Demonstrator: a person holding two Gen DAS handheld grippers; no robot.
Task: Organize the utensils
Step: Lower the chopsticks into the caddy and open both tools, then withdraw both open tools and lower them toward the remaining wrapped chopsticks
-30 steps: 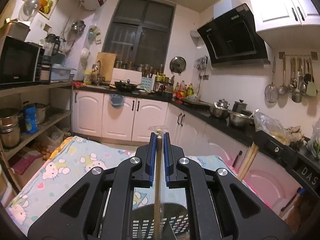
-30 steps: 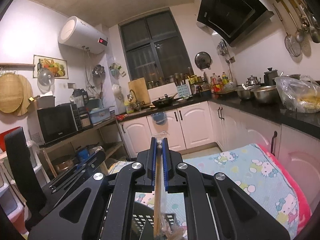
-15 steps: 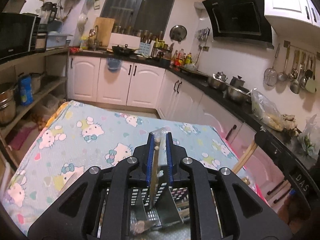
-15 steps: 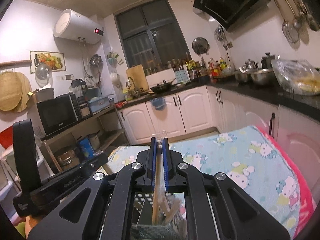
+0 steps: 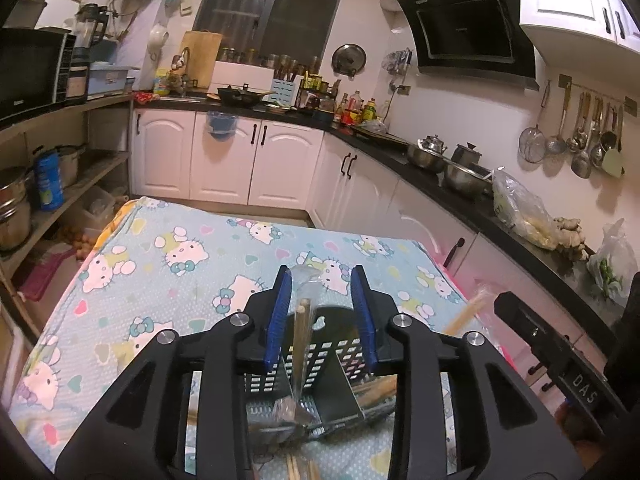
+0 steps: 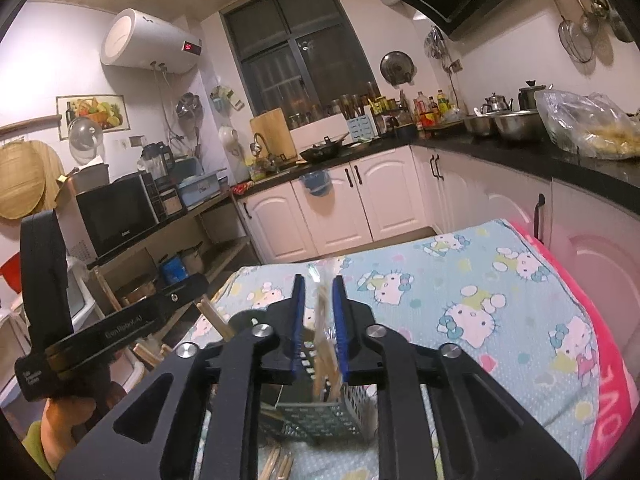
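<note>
A dim, warm-lit kitchen. At twelve o'clock a dark window (image 5: 276, 20) sits above white cabinets (image 5: 256, 160) topped by a black worktop (image 5: 432, 180). At two o'clock hangs a black range hood (image 5: 468, 28); at ten, open wooden shelves (image 5: 68, 152) carry a microwave (image 5: 28, 68). A white water heater (image 6: 148, 40) is mounted high on the pale wall.

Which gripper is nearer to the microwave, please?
Left. The left gripper is on the microwave side; the right gripper is farther, by the counter. Both jaws have just been opening, chopsticks between them.
</note>
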